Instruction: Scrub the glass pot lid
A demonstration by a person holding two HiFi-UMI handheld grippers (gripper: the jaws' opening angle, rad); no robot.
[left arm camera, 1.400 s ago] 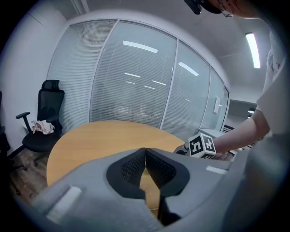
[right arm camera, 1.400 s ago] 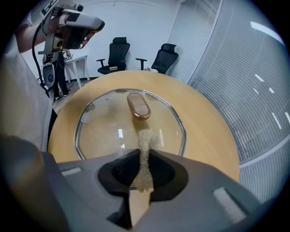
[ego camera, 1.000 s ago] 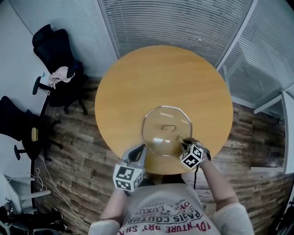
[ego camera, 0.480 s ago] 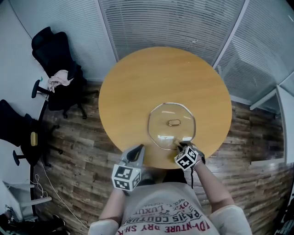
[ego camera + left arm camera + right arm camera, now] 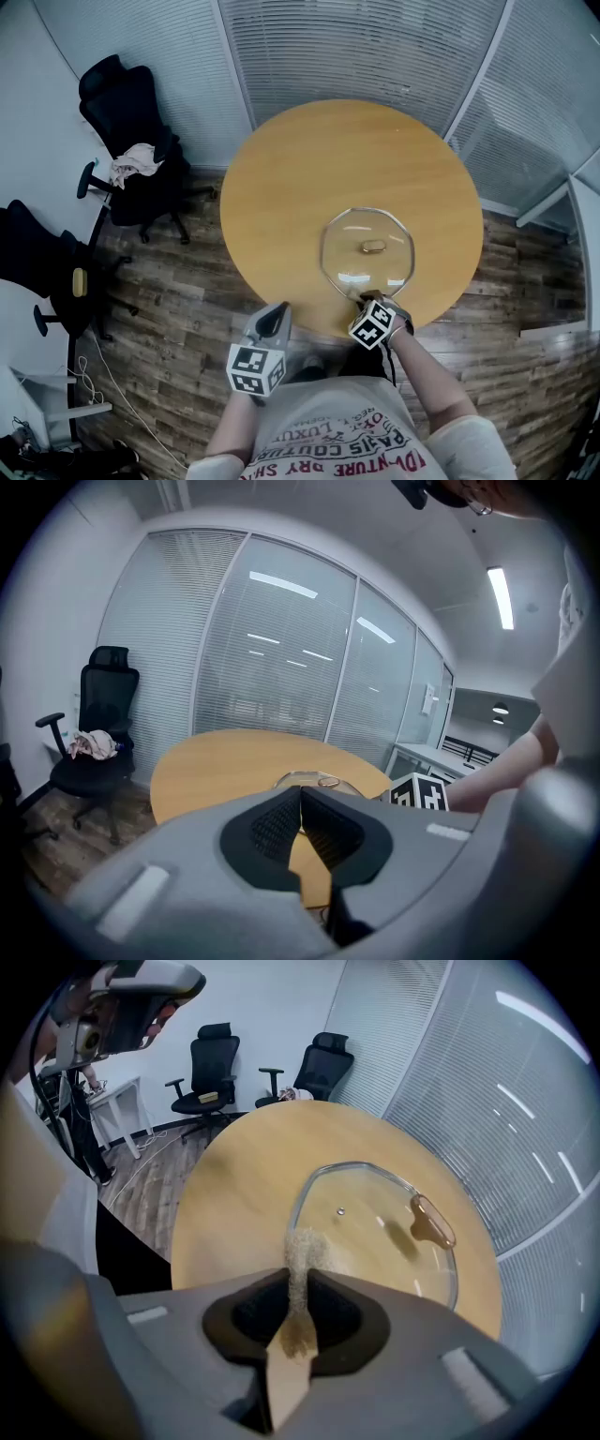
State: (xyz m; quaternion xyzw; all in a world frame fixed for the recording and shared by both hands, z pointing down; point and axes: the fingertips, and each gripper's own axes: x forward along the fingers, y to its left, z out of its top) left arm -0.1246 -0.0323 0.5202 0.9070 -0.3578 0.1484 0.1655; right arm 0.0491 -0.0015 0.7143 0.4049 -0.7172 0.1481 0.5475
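Sleeves and a printed shirt filled the bottom of the head view. Just above them, lower centre-left, the left hand-held gripper (image 5: 274, 315) hung off the counter's near edge, over the plank floor (image 5: 178, 281). Its own view showed the pads pressed together with nothing between them.

Right of centre, the right hand-held gripper (image 5: 365, 299) reached over that same edge. It was clenched on the flat wooden handle of a small brush (image 5: 298, 1283), whose pale bristles stood out past the pads. The bristles met the near rim of the glass pot lid (image 5: 375, 1241); whether they pressed on the glass I could not tell.

The lid lay flat on the round wooden counter (image 5: 309, 169), right of centre and close to the near edge, its brown knob (image 5: 374, 247) on top.

No suds, water or marks showed on the glass, so the scrubbing already done could not be read. By the brush's place, the work looked to be at the near rim, with the middle around the knob and the far rim likely left.

Beyond the counter, black office chairs (image 5: 127, 98) stood at upper left, one carrying a crumpled cloth (image 5: 136, 161), before slatted blinds (image 5: 375, 47).
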